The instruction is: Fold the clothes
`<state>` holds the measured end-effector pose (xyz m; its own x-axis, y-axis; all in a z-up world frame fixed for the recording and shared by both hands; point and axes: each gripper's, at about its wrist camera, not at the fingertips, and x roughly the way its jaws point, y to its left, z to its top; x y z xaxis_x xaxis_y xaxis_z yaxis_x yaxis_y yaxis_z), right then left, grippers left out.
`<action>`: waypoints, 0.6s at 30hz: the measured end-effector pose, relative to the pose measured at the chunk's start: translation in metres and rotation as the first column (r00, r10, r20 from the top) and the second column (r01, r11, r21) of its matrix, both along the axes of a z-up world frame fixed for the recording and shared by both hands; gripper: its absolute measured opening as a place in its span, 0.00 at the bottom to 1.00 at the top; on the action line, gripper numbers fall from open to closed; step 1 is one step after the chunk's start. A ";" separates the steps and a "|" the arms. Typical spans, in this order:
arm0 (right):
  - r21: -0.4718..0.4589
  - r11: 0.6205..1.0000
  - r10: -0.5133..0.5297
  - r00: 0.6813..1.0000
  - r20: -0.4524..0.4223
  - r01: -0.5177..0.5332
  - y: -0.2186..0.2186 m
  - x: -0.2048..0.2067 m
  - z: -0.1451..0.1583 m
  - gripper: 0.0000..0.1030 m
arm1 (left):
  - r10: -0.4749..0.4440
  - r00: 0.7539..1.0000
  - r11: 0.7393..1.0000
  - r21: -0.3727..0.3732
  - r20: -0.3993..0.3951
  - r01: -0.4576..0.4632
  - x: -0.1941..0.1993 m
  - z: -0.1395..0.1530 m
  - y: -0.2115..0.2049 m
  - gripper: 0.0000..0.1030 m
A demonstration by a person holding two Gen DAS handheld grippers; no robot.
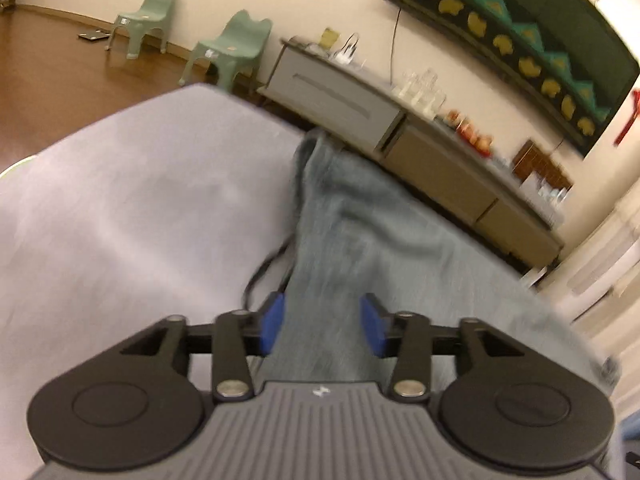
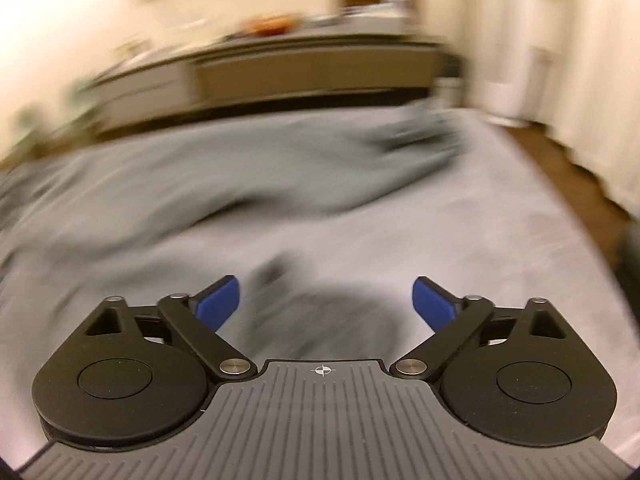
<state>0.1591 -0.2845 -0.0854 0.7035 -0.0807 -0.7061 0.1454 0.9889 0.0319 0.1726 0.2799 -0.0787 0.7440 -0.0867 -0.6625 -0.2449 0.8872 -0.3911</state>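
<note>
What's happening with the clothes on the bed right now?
A person is folding with a handheld tool in each hand. A grey-blue garment lies spread on the light bed sheet. Both tools are open and hold nothing: the left tool sits over the garment with cloth showing between its pads but not pinched, and the right tool is spread wide above the sheet. The right view is badly blurred.
</note>
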 end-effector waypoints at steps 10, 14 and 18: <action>-0.182 0.982 0.035 0.994 -0.107 -0.054 0.036 -0.019 -0.033 0.01 | -0.142 0.989 0.974 0.172 -0.031 0.146 -0.023 -0.022 -0.047 0.08; -0.055 0.983 -0.171 0.981 0.096 0.176 -0.027 -0.036 0.030 0.01 | -0.100 0.989 0.993 0.068 0.110 0.093 -0.034 0.008 -0.012 0.01; 0.050 0.910 -0.408 0.872 0.271 0.411 -0.103 -0.078 0.094 0.01 | 0.042 0.950 0.996 -0.089 0.309 -0.015 -0.070 0.069 0.061 0.01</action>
